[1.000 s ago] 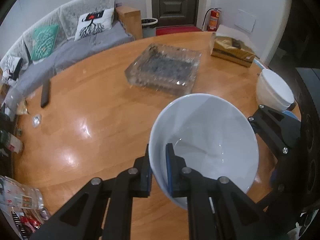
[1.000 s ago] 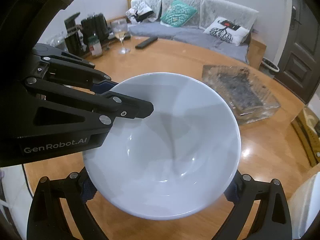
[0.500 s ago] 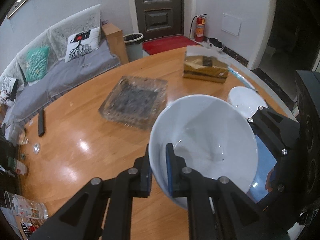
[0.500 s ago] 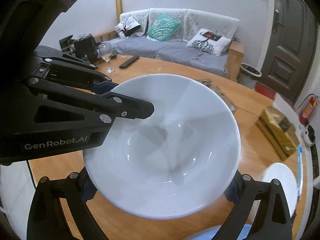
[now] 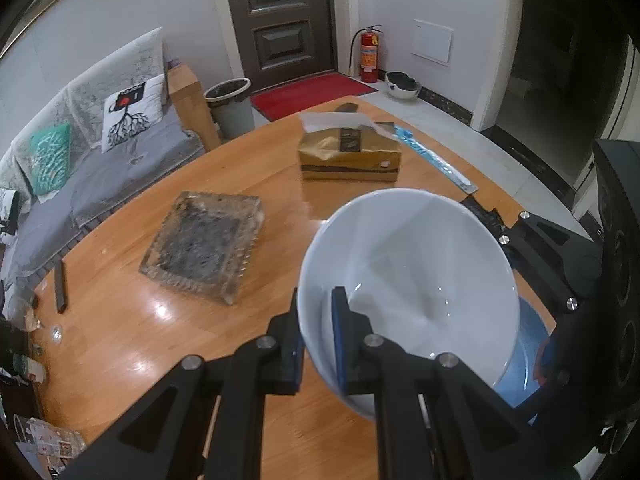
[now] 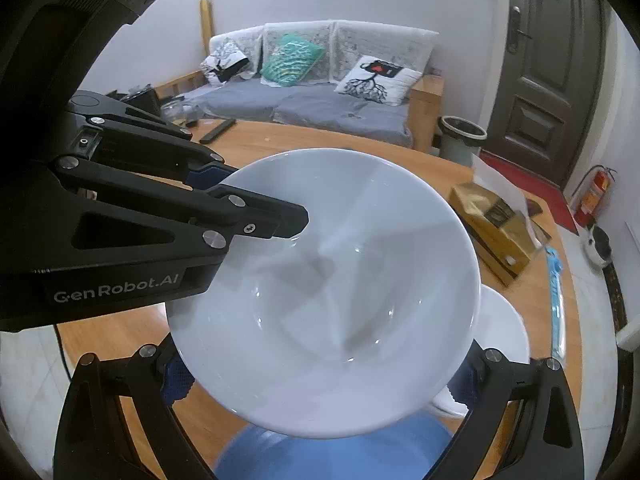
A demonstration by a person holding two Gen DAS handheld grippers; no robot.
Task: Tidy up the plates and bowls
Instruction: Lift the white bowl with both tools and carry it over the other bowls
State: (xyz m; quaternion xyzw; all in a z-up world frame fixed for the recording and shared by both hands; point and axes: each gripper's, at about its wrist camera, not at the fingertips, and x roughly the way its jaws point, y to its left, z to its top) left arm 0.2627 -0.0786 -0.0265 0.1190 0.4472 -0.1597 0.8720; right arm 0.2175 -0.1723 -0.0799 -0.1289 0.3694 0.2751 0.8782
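A white bowl (image 5: 408,280) hangs above the wooden table, held from two sides. My left gripper (image 5: 316,320) is shut on its near rim, one blue pad inside and one finger outside; the right wrist view shows that gripper (image 6: 256,196) on the bowl (image 6: 324,296) at its upper left rim. My right gripper (image 6: 320,380) spans the bowl's width, with its pads (image 6: 176,376) pressed on the outer wall. A blue dish (image 6: 332,456) lies right beneath the bowl and also shows in the left wrist view (image 5: 524,344). Another white bowl (image 6: 504,328) sits upside down beside it.
On the round wooden table (image 5: 120,340) stand a clear glass tray (image 5: 204,248), a gold tissue box (image 5: 348,156), a blue-wrapped long item (image 5: 428,156) and a dark remote (image 5: 60,284). Glasses and bottles crowd the left edge. A sofa and a door lie beyond.
Both grippers carried the white bowl up and across the table. The glass tray slid away to the left, and the blue dish has come in under the bowl.
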